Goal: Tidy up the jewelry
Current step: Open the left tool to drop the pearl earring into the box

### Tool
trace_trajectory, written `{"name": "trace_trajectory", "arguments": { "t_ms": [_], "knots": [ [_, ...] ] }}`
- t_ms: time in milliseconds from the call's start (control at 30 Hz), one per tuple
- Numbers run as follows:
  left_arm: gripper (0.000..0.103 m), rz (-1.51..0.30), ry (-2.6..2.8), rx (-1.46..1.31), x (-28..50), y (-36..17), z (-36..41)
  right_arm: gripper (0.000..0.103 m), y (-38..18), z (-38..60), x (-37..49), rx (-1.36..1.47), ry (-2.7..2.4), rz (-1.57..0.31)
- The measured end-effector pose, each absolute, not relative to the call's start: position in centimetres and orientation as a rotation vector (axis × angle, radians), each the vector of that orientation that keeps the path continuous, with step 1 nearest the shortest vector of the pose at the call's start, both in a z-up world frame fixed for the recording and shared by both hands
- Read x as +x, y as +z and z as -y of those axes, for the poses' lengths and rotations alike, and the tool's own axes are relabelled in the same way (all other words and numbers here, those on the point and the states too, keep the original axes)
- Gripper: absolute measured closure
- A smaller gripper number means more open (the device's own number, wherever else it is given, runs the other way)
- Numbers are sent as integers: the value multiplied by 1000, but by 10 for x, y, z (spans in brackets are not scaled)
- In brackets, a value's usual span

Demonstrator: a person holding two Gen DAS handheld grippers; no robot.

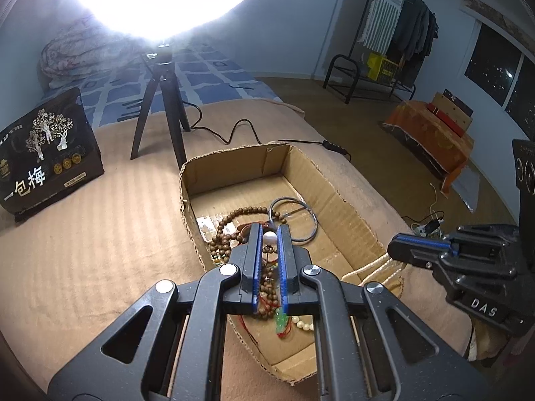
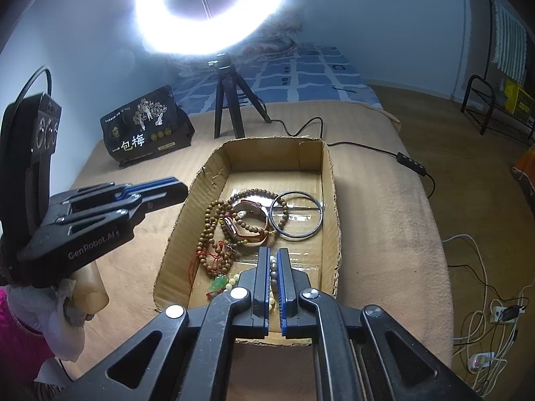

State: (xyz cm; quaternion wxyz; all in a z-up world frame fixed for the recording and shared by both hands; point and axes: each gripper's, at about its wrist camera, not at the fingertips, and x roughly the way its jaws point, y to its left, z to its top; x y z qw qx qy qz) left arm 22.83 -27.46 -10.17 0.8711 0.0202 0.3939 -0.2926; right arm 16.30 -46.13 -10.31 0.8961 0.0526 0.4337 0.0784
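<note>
both tongs (image 1: 270, 234) (image 2: 275, 257) closed above jewelry in cardboard box (image 2: 329, 180)

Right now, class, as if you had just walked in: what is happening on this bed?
A person holds two black grippers above an open cardboard box on a tan blanket. Inside lie brown wooden bead strands, a thin metal bangle, a green pendant on red cord and pale pearl beads. The left gripper hovers beside the box, the right gripper over it. Both are shut and hold nothing.
</note>
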Motion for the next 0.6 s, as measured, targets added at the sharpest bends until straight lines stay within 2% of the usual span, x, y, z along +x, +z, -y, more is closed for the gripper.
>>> {"name": "trace_trajectory", "arguments": {
  "t_ms": [167, 233, 267, 300, 367, 433, 500, 600],
  "knots": [
    [96, -816, -602, 43, 231, -101, 275, 99, -106, 460, 164, 105, 162, -899],
    [96, -818, -592, 43, 232, -102, 274, 86, -106, 459, 163, 98, 159, -896],
    [96, -820, -588, 42, 233, -102, 274, 76, -106, 457, 162, 92, 155, -891],
    [96, -821, -584, 42, 233, -102, 274, 75, -106, 456, 162, 87, 155, -890],
    [88, -821, -571, 45, 234, -103, 273, 72, -107, 454, 161, 77, 154, -892],
    [55, -810, -560, 41, 234, -102, 271, 65, -108, 452, 161, 71, 151, -891],
    [51, -793, -551, 41, 233, -100, 269, 43, -107, 450, 160, 63, 139, -880],
    [49, -791, -543, 48, 233, -99, 269, 27, -106, 450, 159, 56, 123, -865]
  ]
}}
